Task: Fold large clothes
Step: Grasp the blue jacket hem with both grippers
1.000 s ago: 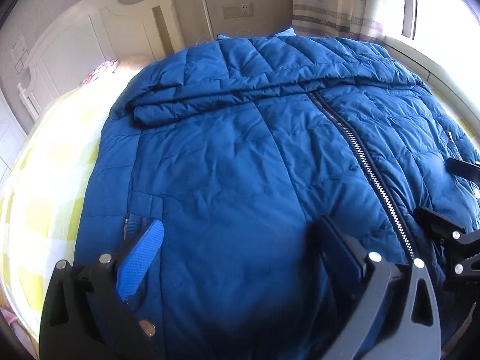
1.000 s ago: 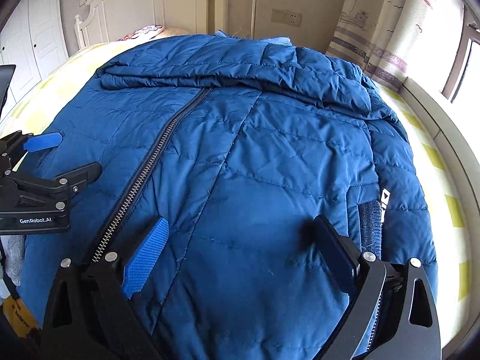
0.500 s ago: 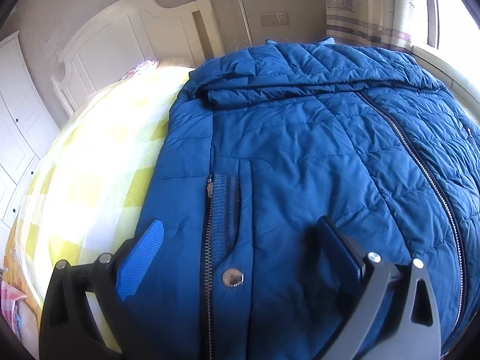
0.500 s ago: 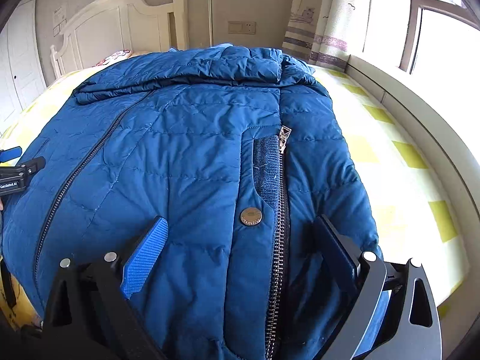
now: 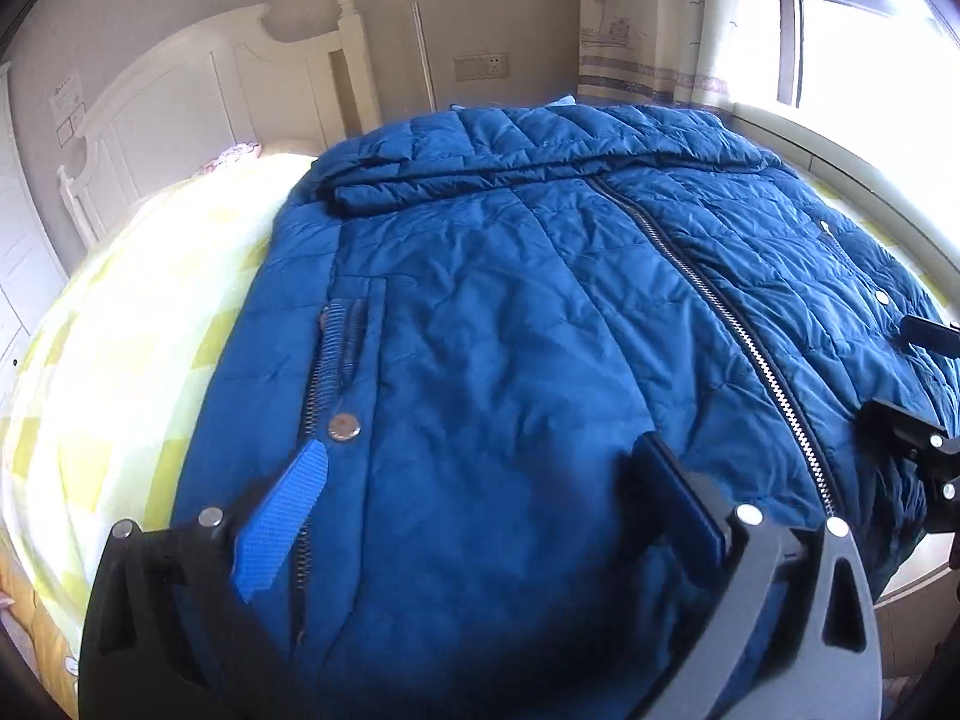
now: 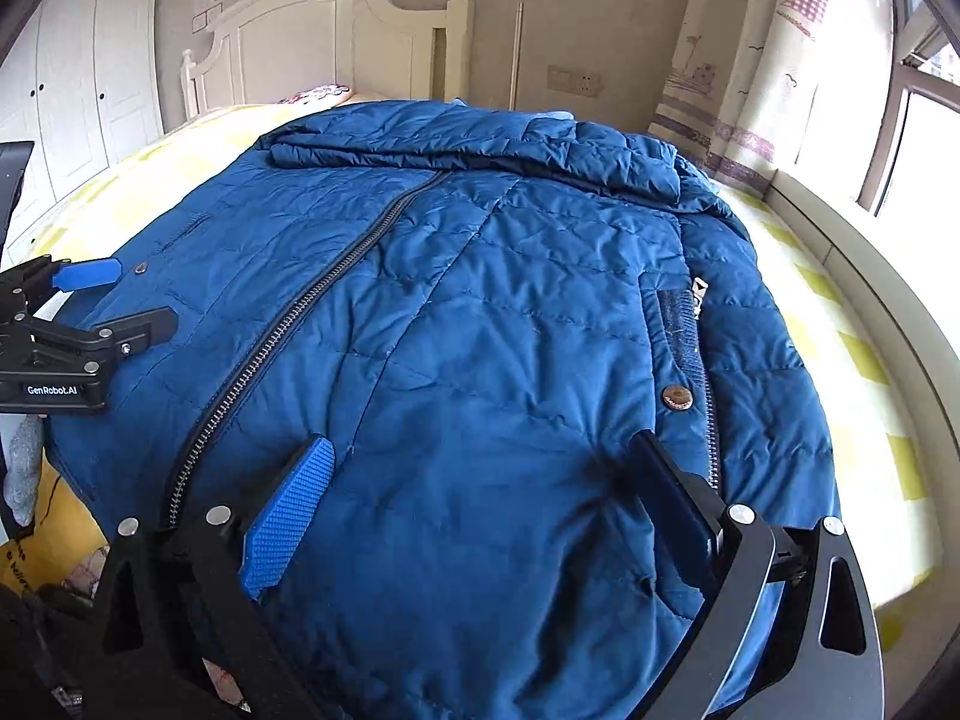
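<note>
- Blue padded jacket (image 5: 510, 360): lying zipped across the frame centre, covering the yellow-checked bed (image 5: 120, 360).
- Left tongs (image 5: 480, 516): hovering, gaping, lower frame.
- Right tongs (image 6: 480, 510): gaping likewise, gripping nothing.

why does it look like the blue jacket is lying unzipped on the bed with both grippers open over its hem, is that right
Not quite: the jacket is zipped shut, not unzipped. The right wrist view shows the zipper closed all the way up its front. The rest holds: it lies on the bed, with the left gripper and right gripper both open over its hem.
</note>
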### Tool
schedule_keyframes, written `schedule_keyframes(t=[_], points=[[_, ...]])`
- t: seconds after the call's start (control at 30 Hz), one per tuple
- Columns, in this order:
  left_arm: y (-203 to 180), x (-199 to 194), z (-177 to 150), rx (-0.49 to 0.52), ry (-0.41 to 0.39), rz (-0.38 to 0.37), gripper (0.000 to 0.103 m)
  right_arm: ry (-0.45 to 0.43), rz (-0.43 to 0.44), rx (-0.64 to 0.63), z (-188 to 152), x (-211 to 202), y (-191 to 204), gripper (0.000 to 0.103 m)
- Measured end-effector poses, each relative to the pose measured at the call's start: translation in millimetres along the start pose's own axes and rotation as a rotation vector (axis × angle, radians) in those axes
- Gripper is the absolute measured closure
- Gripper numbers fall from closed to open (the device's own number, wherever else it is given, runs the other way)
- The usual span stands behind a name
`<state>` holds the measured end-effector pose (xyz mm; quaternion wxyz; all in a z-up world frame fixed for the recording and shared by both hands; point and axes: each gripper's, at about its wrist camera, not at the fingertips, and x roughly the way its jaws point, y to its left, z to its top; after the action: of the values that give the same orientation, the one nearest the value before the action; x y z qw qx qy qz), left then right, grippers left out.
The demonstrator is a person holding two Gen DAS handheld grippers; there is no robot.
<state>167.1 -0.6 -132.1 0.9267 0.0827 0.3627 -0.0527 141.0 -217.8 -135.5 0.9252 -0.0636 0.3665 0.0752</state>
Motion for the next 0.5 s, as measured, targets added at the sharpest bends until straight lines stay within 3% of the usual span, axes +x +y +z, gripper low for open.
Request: schedule_keyframes(t=[0.1, 0.2, 0.33, 0.4, 0.5], points=[[34.9, -5.7, -19.0, -0.066, -0.004, 0.077, 0.002, -0.015, -0.071, 0.054, -13.2, -8.4, -21.0, 0.009], [61.9, -0.4, -35.9, -0.123, -0.003, 0.004, 0.002, -0.019, -0.037, 0.144, -30.7, -4.3, -43.3, 0.009], [50.1, -8.6, -29.0, -0.12, 0.014, 0.044, 0.004, 0.006, -0.109, 0.13, -23.1, -11.7, -27.2, 0.009], [37.5, -22.2, -28.8, -0.118, -0.024, -0.045, 0.004, -0.055, -0.064, 0.092, -17.6, -24.3, -9.7, 0.009], [0.6, -27.6, -34.7, 0.014, -0.045, -0.051, 0.003, -0.07, 0.001, -0.027, -17.9, -22.7, 24.4, 0.008]])
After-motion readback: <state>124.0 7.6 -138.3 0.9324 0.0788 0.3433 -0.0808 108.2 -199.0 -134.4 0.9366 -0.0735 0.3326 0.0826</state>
